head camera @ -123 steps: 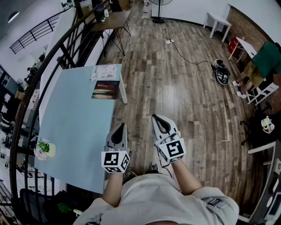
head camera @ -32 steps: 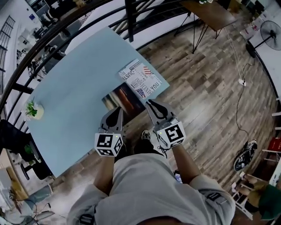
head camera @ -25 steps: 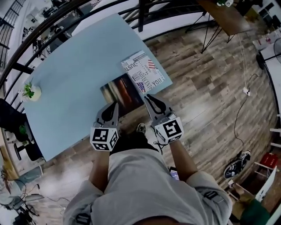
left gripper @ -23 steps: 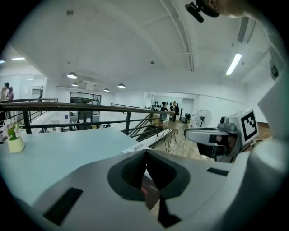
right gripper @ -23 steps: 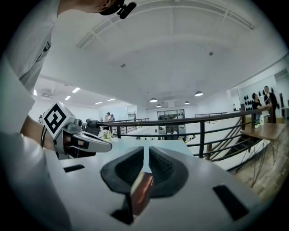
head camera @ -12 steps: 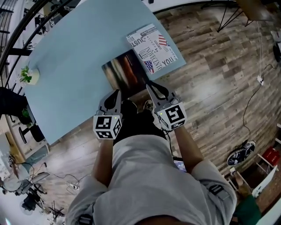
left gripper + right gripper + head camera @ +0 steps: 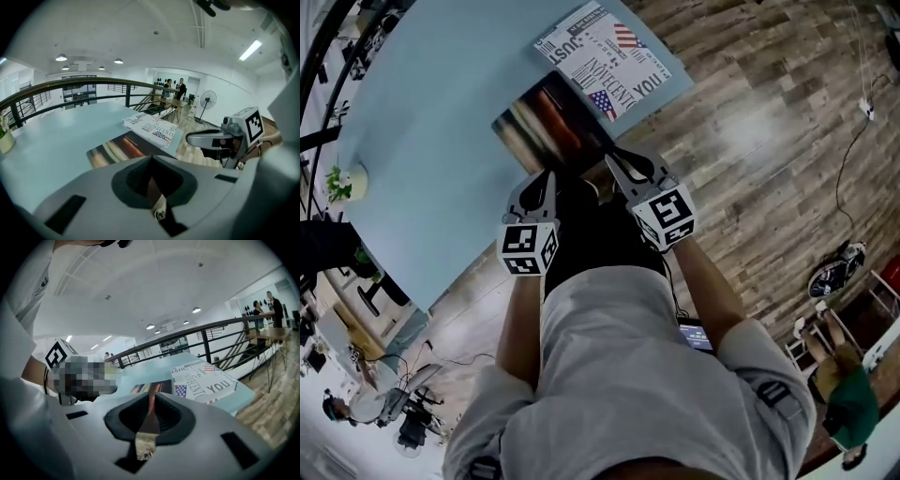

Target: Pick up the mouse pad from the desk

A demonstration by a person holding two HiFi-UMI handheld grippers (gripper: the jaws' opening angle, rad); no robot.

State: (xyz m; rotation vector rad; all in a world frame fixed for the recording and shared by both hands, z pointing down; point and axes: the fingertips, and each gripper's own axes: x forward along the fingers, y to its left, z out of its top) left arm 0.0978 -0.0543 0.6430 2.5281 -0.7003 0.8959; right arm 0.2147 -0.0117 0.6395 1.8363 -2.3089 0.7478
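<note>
The mouse pad is a dark rectangle with coloured stripes, lying flat at the near edge of the light blue desk. It also shows in the left gripper view and the right gripper view. My left gripper is just short of the pad's near edge, and its jaws are shut and empty. At the pad's near right corner my right gripper is held with its jaws almost together and nothing between them. Neither gripper touches the pad.
A white printed mat lies against the mouse pad's far right side at the desk corner. A small potted plant stands at the desk's left. A black railing runs behind the desk. Wooden floor lies to the right.
Both grippers have sunk and tilted down toward the desk's near edge. Their tips now sit close to the mouse pad, which has grown larger in the head view.
</note>
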